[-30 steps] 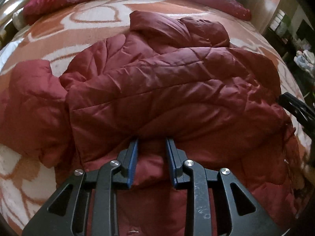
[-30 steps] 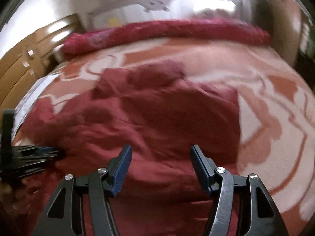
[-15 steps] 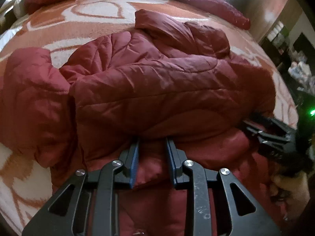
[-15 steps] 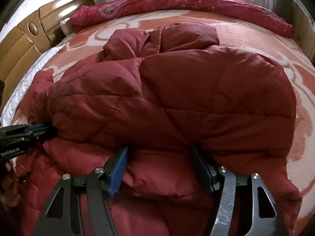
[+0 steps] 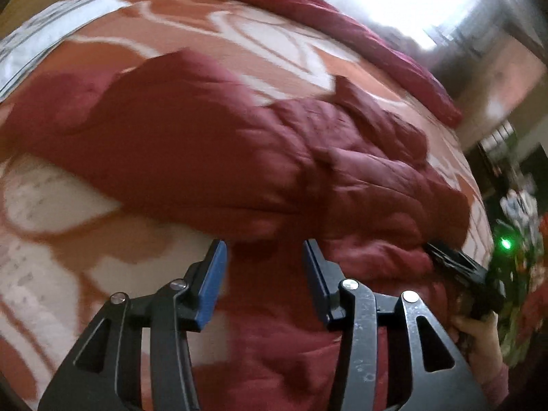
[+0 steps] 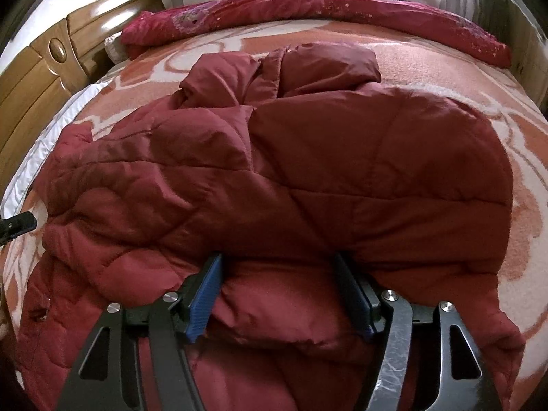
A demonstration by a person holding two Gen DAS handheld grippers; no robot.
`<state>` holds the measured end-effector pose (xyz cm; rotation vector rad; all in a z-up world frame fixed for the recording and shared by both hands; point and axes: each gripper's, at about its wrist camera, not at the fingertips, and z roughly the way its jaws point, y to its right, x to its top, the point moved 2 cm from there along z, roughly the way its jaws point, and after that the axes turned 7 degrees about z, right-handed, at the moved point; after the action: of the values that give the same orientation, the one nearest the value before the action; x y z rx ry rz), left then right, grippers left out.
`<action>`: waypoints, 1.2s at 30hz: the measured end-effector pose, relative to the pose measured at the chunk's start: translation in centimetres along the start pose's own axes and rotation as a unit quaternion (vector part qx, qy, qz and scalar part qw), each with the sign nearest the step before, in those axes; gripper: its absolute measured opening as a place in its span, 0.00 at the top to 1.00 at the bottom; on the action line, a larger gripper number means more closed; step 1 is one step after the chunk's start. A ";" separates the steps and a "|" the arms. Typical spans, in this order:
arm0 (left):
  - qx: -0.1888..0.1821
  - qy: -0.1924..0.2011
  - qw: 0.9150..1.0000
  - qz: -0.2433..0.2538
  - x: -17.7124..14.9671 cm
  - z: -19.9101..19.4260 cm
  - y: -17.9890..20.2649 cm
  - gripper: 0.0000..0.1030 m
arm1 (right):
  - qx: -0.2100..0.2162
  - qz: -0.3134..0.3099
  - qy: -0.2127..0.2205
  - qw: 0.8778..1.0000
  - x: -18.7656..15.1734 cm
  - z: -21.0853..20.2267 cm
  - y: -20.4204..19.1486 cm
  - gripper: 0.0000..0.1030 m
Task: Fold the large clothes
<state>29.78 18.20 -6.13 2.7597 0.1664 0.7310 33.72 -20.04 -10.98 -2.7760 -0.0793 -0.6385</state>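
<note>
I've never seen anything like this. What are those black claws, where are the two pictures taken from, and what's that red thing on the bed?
There is no robot here. A person holds a two-finger gripper in each hand, each with a camera looking along its fingers. One picture comes from the left gripper, the other from the right gripper. A dark red quilted jacket lies partly folded on the bed's orange-and-white blanket, with a rolled red quilt at the far edge. The left jaws have just been opening and grip nothing. The right jaws have been widening too; they straddle a thick jacket fold and are not visibly pinching it.
</note>
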 end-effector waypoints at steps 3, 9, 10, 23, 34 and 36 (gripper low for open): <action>0.008 0.001 1.000 -0.025 -0.1 -0.3 -2.6 0.57 | 0.000 0.010 0.008 1.000 0.0 -1.5 -0.3 0.33; 0.027 0.013 0.997 -0.074 0.0 -1.0 -7.1 0.57 | 0.057 0.035 0.027 0.997 -1.4 -6.0 -1.1 0.29; 0.029 0.014 0.996 -0.085 0.0 -1.0 -7.8 0.57 | 0.068 0.039 0.027 0.997 -1.8 -6.8 -1.3 0.28; 0.043 0.024 0.967 -0.250 1.6 1.2 -20.0 0.57 | 0.129 0.020 0.031 0.991 -6.4 -13.6 -3.9 0.25; 0.039 0.064 0.952 -0.295 4.8 2.8 -23.2 0.36 | 0.157 0.091 0.046 0.982 -9.1 -17.8 -2.1 0.25; 0.053 0.065 0.953 -0.291 5.2 2.8 -23.0 0.46 | 0.152 0.090 0.039 0.984 -9.5 -17.7 -2.1 0.25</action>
<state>34.76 40.38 -12.86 2.5366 1.0200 0.7429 17.53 -23.11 0.71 -2.4292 0.0829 -0.6299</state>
